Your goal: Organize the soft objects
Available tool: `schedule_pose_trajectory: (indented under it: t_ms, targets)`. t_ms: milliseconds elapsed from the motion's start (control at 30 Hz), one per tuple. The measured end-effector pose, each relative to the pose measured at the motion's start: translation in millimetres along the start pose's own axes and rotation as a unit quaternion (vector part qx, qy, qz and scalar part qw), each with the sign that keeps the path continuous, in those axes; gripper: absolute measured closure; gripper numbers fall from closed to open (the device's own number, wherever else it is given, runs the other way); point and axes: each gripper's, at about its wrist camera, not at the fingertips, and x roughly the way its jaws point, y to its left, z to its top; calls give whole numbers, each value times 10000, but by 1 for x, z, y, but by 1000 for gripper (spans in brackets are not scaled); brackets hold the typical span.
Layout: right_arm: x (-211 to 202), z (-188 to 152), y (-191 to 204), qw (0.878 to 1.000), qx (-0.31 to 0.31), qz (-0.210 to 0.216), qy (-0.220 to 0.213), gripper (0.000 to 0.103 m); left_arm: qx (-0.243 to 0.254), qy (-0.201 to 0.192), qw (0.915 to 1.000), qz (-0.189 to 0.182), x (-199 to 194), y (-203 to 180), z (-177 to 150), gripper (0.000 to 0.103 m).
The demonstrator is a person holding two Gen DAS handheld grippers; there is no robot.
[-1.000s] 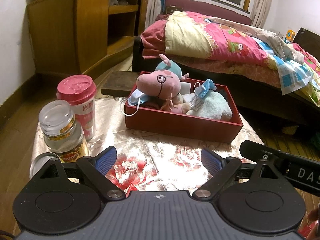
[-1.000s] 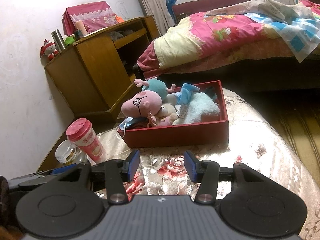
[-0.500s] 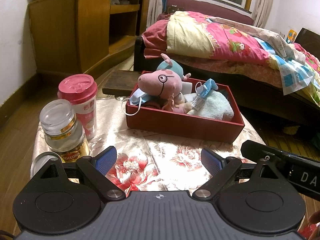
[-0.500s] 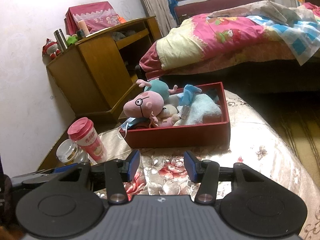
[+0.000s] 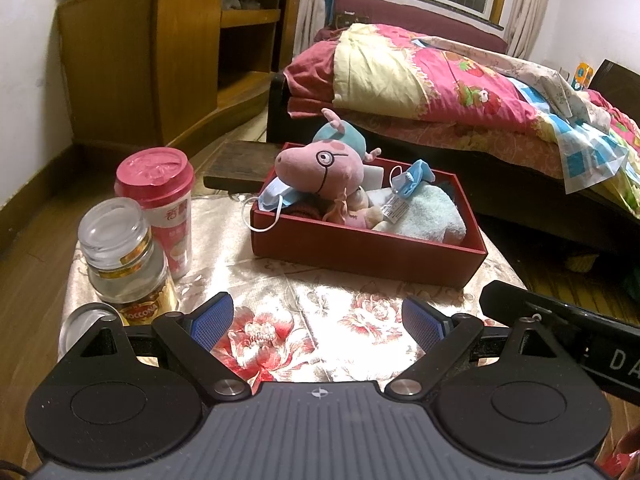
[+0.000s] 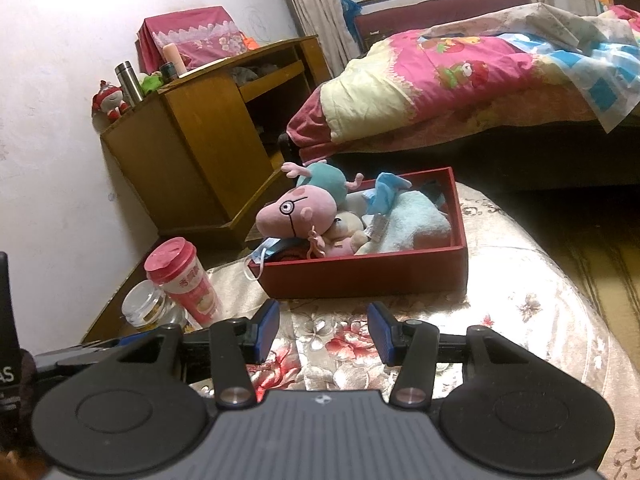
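Note:
A red box [image 5: 360,248] [image 6: 360,276] sits on the floral-covered table [image 5: 320,312]. Inside it lie a pink pig plush with glasses [image 5: 320,168] [image 6: 296,216], a small pale plush [image 5: 362,214], a light-green towel [image 5: 432,216] [image 6: 412,226], and blue face masks, one hanging over the left rim [image 5: 276,198]. My left gripper [image 5: 318,318] hovers open above the table's near part, well short of the box, nothing between its blue pads. My right gripper [image 6: 323,330] is also open and empty, its jaws narrower, in front of the box.
A pink-lidded cup [image 5: 158,200] [image 6: 184,284] and a glass jar [image 5: 124,256] [image 6: 146,310] stand at the table's left. Behind are a wooden cabinet [image 5: 168,60] and a bed with a pink quilt [image 5: 440,76]. The other gripper's black body [image 5: 568,328] crosses lower right.
The views have shifted very slightly; both grippers hold their places and their openings are unchanged. Nothing in the box has moved.

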Motion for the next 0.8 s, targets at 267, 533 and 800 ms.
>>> schedule_pose_trajectory:
  t_ms: [267,533,800]
  targets:
    - [0,0,1,9999,-36,-96,-26,76,-42,-17,10000,-49,-1,1,1,15]
    - [-1,1,-2,9997,-32,-228,-97,76,-91,-26,9998,-147,-2,1,0,15]
    - [1,1,-3,9994,-92,-340,-65,75,-155,-56,9996,-216,-3,2,1,15]
